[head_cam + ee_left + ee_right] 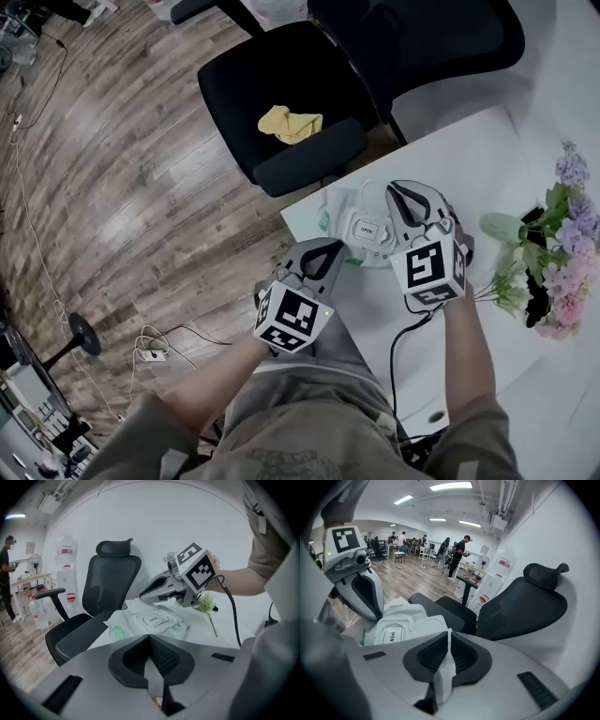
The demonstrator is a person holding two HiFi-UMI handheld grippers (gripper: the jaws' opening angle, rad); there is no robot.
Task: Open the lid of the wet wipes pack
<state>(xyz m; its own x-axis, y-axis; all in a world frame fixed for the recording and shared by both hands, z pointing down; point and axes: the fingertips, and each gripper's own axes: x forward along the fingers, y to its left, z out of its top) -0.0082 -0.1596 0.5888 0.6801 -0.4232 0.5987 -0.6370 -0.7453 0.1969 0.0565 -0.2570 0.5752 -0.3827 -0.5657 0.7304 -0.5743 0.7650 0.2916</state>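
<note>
Only the right gripper view shows the right tool [449,638] pinching a thin white sheet [442,677]. The head view shows the wet wipes pack [349,214] lying lid-down-shut on the counter [469,159]. The left tool [150,640] is pressed together.

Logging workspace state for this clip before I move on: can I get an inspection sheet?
Surface: white table, mostly bare.
Job's things: pack lies flat; its lid with the OPEN label looks closed.
Clutter: flowers at the table's right.
Grippers: left gripper shut, empty, near the pack; right gripper shut on a white strip, wipe or pack film unclear.
Cables: black cable hangs from the right gripper; floor cables lie loose.
Surroundings: chair with a yellow cloth on its seat; people far off.
</note>
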